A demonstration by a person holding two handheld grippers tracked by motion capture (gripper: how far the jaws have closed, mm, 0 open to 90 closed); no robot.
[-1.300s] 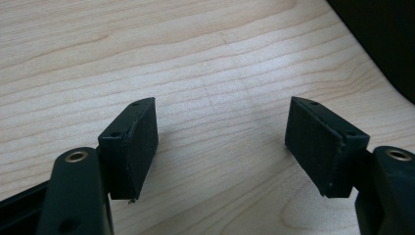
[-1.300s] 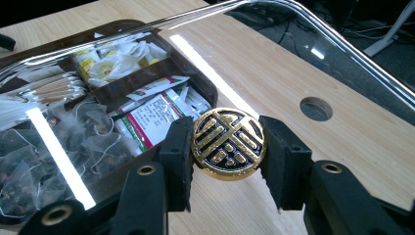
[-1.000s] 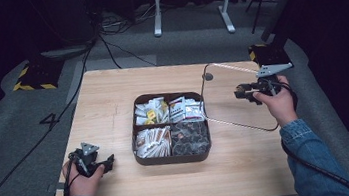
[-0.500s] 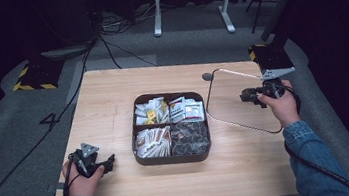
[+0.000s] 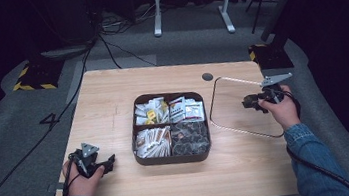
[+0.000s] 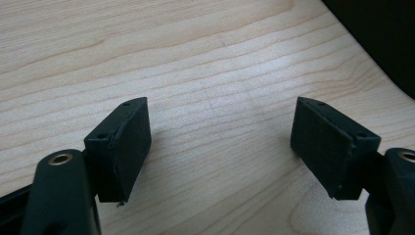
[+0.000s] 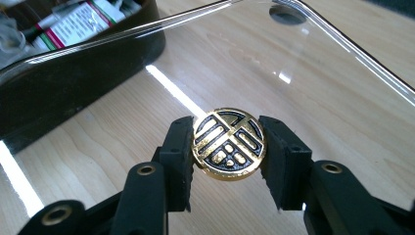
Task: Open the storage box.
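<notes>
The right hand-held gripper is clenched on the round gold-and-black knob of a clear lid, one pad on each side of the knob's rim. Seen from above, that lid lies just beside the dark compartment box, at about three o'clock from it, low over the bench; I cannot tell whether its whole rim is flat on the wood yet. The box stands open with packets in its four compartments.

To my eye the step in hand is setting the lid down beside the box. Doing it well means keeping the squeeze square on the knob, since that small disc is the only purchase and the wide clear plate would swing hard on any tilt. I would lower it level so the whole rim meets the bench together, not one corner first, and keep its near edge, the one toward nine o'clock, off the box wall so nothing gets shoved. The pads should let go only once the lid rests by its own weight, then lift straight up clear of the knob.

The left hand-held gripper sits over bare wood near the bench's seven o'clock corner, at about eight o'clock from the box. Its jaws have just been opening and stand released, with nothing between them. It is well apart from the lid and best kept there.
</notes>
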